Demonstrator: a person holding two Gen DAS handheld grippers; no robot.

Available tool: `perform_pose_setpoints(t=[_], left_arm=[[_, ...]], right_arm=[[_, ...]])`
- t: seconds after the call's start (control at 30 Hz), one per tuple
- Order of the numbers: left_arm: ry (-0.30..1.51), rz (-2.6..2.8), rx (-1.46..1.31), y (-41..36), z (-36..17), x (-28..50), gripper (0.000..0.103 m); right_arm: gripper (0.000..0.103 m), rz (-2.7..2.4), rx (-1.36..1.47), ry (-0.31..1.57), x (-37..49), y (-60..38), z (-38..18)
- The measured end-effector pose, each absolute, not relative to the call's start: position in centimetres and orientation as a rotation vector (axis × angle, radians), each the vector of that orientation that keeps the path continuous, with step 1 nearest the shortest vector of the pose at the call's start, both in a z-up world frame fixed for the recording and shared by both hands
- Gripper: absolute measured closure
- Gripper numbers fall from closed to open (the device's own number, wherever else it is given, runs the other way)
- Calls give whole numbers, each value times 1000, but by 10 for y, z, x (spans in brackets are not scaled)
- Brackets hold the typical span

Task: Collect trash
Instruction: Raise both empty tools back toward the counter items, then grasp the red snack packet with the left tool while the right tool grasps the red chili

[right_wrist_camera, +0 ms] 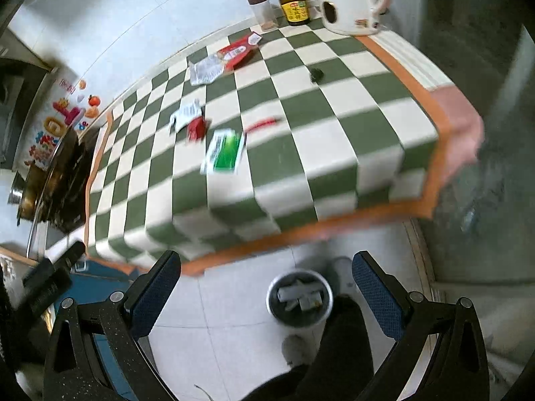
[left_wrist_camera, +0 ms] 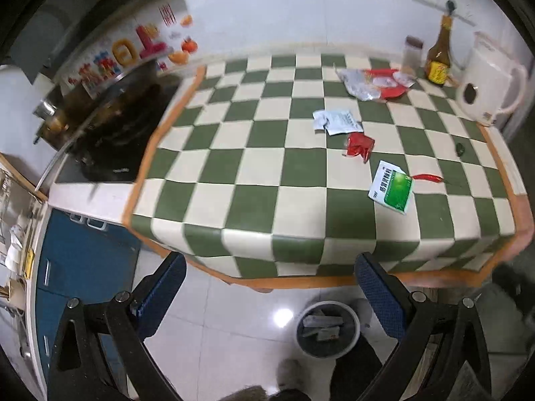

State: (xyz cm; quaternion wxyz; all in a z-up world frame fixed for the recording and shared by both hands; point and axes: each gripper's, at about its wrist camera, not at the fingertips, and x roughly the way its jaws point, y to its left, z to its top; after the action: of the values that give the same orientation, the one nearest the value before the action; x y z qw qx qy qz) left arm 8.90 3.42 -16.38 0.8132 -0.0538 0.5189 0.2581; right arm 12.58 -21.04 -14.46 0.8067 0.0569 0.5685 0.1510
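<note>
1. Left gripper (left_wrist_camera: 271, 287): jaws spread apart, nothing between them, held short of the table edge.
2. Right gripper (right_wrist_camera: 265, 287): jaws likewise apart, empty; this view is motion-blurred.
3. Waste bin (left_wrist_camera: 327, 329) on the floor just past the fingers, toward the right one; contents are pale scraps, unreadable.
4. Checkered table (left_wrist_camera: 267, 200) ahead carries the trash: green sachet (left_wrist_camera: 392, 191) nearest, red chili (left_wrist_camera: 428, 177) touching its far corner, red wrapper (left_wrist_camera: 359, 147), white packet (left_wrist_camera: 337, 122), crumpled bags (left_wrist_camera: 374, 83) farthest.
5. Small dark object (left_wrist_camera: 460, 148): cannot identify.
6. Kettle (left_wrist_camera: 488, 90), sauce bottle (left_wrist_camera: 438, 56), jar (left_wrist_camera: 413, 53) at the far right; bottle top cut off in right view.
</note>
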Motion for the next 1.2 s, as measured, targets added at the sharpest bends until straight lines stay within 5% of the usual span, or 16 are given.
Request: perform_pose_setpoints(t=[0.23,0.5,0.57,0.63,0.9,0.93,0.97,1.0,1.2], left_arm=[[1241,682,-111,35,-215,168,0],[1347,732,-194,40,-253,218,0],[1338,718,-223,41,-254,230,0],[1335,669,-277,42,-255,245,0],[1346,475,-335,38,-278,317,2],[1349,467,-305,36,-281,323,16],[1356,464,-279,34,-284,328,60],[1371,460,-271,33,-287,331,73],[1335,478,-207,31,-278,319,80]], right_arm=[[40,488,-323,1275,268,-148,-206],[50,733,-606,1279,307,-99,-264],[65,748,-632,1235,308,-102,-264],[93,712,-570,1239,317,-116,-264],[93,546,-246,1310,359,-175,-267],[93,543,-241,1313,360,-174,-266],[93,540,-241,1315,361,-175,-266],[93,537,-249,1316,362,-174,-267],[93,503,-220,1306,357,-178,-263]])
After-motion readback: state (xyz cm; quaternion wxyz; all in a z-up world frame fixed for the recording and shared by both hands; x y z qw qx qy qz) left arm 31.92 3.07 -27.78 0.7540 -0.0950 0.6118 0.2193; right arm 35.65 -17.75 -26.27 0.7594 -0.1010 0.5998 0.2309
